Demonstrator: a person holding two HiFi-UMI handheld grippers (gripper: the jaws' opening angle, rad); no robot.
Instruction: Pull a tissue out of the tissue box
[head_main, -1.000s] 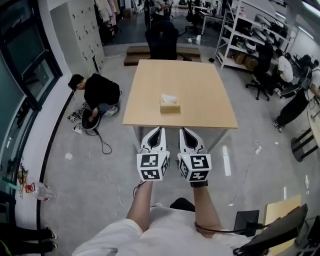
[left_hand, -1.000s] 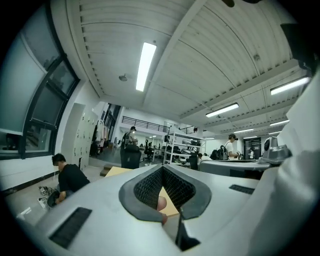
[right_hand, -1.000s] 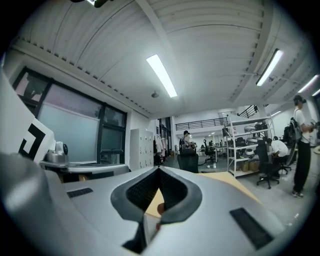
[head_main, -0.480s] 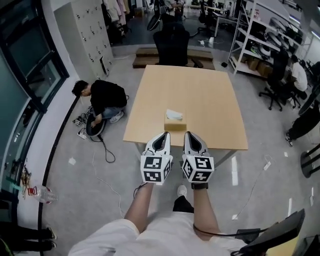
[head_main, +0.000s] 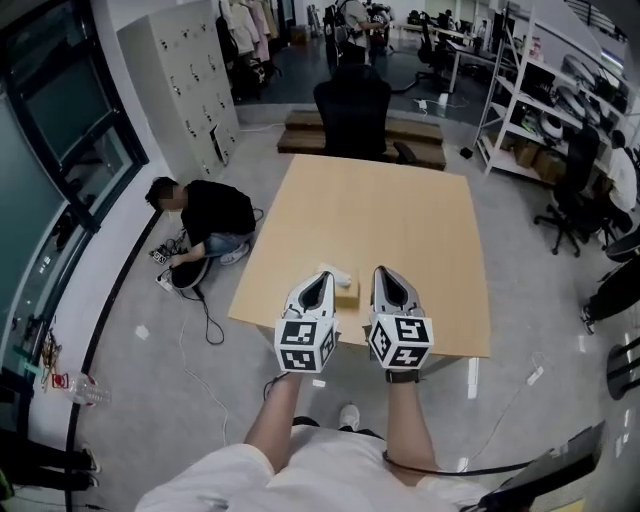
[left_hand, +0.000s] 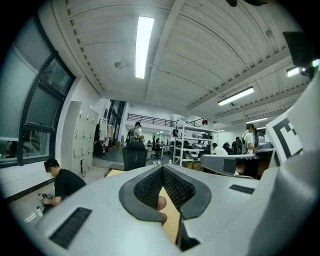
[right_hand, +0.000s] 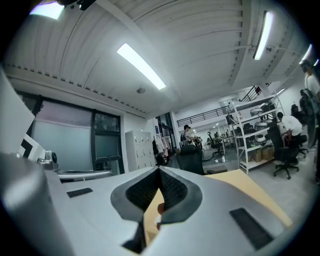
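Observation:
A tan tissue box with a white tissue sticking out of its top sits near the front edge of the wooden table. In the head view my left gripper is held level over the table's front edge, and its tip covers part of the box. My right gripper hangs beside it, just right of the box. Both are shut with nothing between the jaws. The left gripper view shows its gripper closed, with the tabletop beyond. The right gripper looks the same in its own view.
A black office chair stands at the table's far side. A person crouches on the floor to the left among cables. Grey lockers line the left wall. Shelves and more chairs stand at the right.
Both grippers have moved forward together towards the table, side by side and still shut. The tissue box now lies right at their tips, partly hidden by the left one.

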